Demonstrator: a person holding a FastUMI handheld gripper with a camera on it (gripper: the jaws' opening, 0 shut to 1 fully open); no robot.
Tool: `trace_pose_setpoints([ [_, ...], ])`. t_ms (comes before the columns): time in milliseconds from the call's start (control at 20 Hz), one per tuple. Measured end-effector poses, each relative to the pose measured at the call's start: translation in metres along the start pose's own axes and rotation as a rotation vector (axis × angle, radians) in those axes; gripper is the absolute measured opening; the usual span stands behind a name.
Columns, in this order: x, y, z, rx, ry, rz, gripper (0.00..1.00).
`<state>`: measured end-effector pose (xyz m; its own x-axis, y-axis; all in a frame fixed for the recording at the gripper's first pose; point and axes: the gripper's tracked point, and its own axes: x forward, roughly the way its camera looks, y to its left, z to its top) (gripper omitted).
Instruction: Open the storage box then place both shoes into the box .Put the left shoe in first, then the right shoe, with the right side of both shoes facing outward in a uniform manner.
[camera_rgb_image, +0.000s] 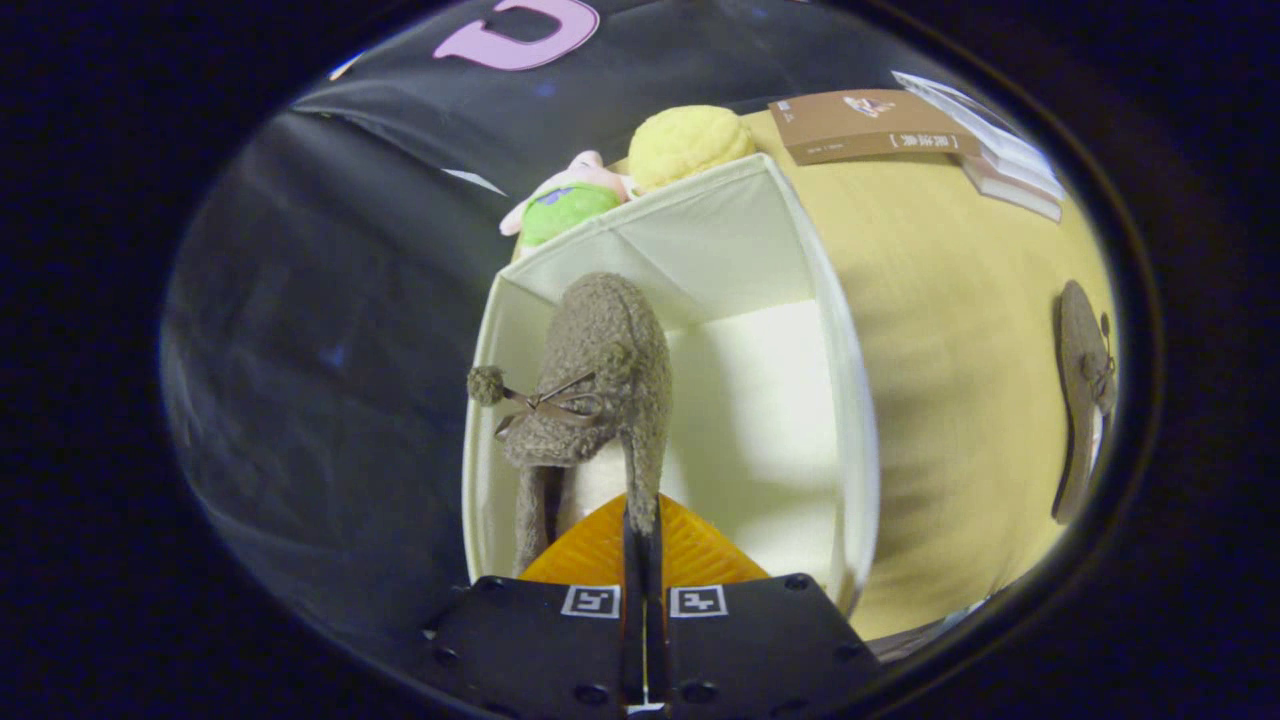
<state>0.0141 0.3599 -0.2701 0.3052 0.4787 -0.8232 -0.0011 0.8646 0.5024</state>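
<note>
Tongs (641, 540) clenched on shoe (595, 380) edge, shoe hanging by box (850, 400) left wall. Right half of box open. Second shoe (1085, 400) on surface (940, 330), far right.

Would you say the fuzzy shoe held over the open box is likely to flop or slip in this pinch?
Probably soft: the fuzzy shoe hangs from the fingers, which are shut on its thin rim, over the storage box. It looks light, so slipping seems unlikely. It may swing, and its pompom bow could snag.

claw-mounted fisheye, looking down, close above storage box (850, 400)
</note>
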Motion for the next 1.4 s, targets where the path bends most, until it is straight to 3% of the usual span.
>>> trace_pose_setpoints([
  [300,0.024,0.001,-0.009,0.003,-0.001,-0.065,0.07],
  [450,0.023,0.014,-0.005,0.008,-0.004,0.019,0.14],
  [650,-0.005,0.044,-0.002,0.016,-0.005,0.190,0.46],
  [1000,-0.068,0.048,0.019,-0.005,-0.074,0.283,1.00],
  [1250,-0.117,0.013,0.047,-0.011,-0.148,0.275,1.00],
  [1400,-0.144,-0.024,0.064,-0.037,-0.190,0.225,1.00],
])
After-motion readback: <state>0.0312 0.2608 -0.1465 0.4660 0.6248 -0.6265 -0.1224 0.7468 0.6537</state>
